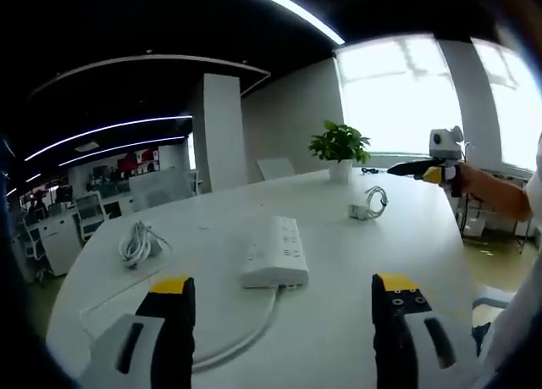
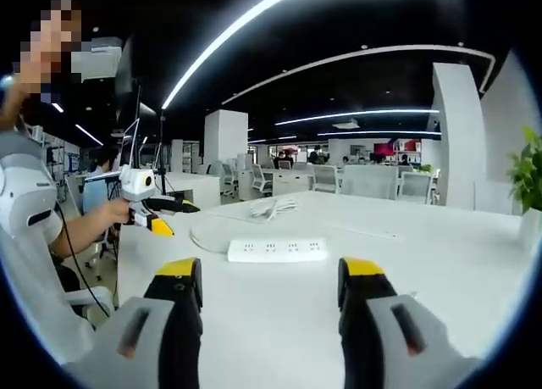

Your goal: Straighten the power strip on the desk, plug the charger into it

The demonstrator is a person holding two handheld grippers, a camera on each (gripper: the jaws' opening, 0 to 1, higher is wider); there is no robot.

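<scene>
In the left gripper view, the left gripper (image 1: 284, 308) hangs with jaws apart and empty just short of the power strip (image 1: 275, 252), which lies askew on the white surface (image 1: 212, 228); the charger (image 1: 369, 205) sits well beyond it. In the right gripper view, the right gripper (image 2: 269, 287) is likewise spread and empty, facing the strip's long side. Best to nudge one end squarely, sparing the cord.

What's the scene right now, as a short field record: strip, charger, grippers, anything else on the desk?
power strip: flat on the white desk, nothing plugged in
strip cable: loops off its near end
charger: white, with coiled cord, beyond the strip, near the potted plant
spare cable bundle: left of the strip
left gripper: open, empty
right gripper: open, empty
</scene>
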